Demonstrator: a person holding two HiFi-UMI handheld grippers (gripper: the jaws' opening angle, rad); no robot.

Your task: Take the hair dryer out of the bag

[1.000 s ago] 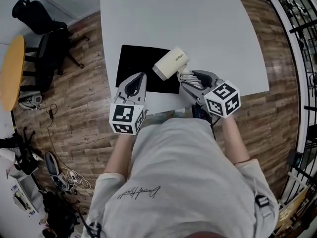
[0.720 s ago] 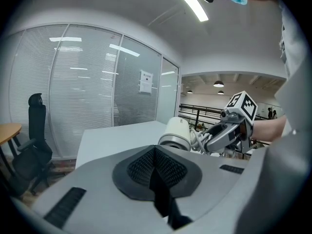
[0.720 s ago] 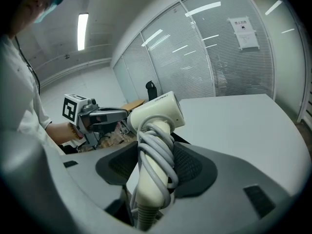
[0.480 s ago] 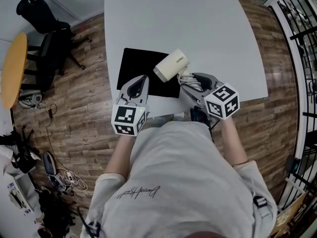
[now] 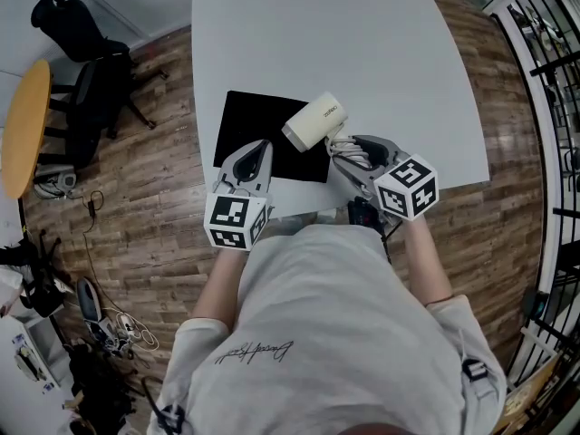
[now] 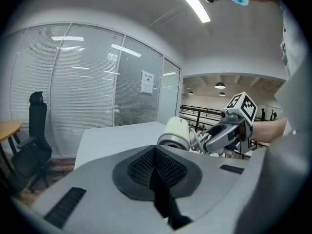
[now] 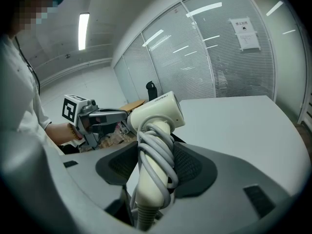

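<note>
We look down on a white bench (image 5: 381, 53) that stands on a wood-plank floor (image 5: 154, 207). The bag (image 5: 245, 125), flat and black, lies on the bench close to the edge nearest us. A black office chair (image 5: 77, 71) sits well to the bag's left, and a metal railing (image 5: 544, 62) runs far off to its right.

The left gripper (image 5: 256, 146) reaches over the bag's near edge. In the left gripper view its fingers (image 6: 141, 167) are closed together. The dark strip pinched between them looks to us like a fold of the bag, though that view is too cramped for us to be sure.

The hair dryer (image 5: 314, 121) is out of the bag. It is held up at the bag's right edge, and its cream barrel overlaps the bag's far right corner. The right gripper (image 5: 346, 149) comes in from the bag's right. Its fingers (image 7: 192, 167) are clamped on the dryer's handle, which has a grey cord (image 7: 156, 152) wound round it in several loops. The barrel's open end faces back across the bag toward the left gripper.
</note>
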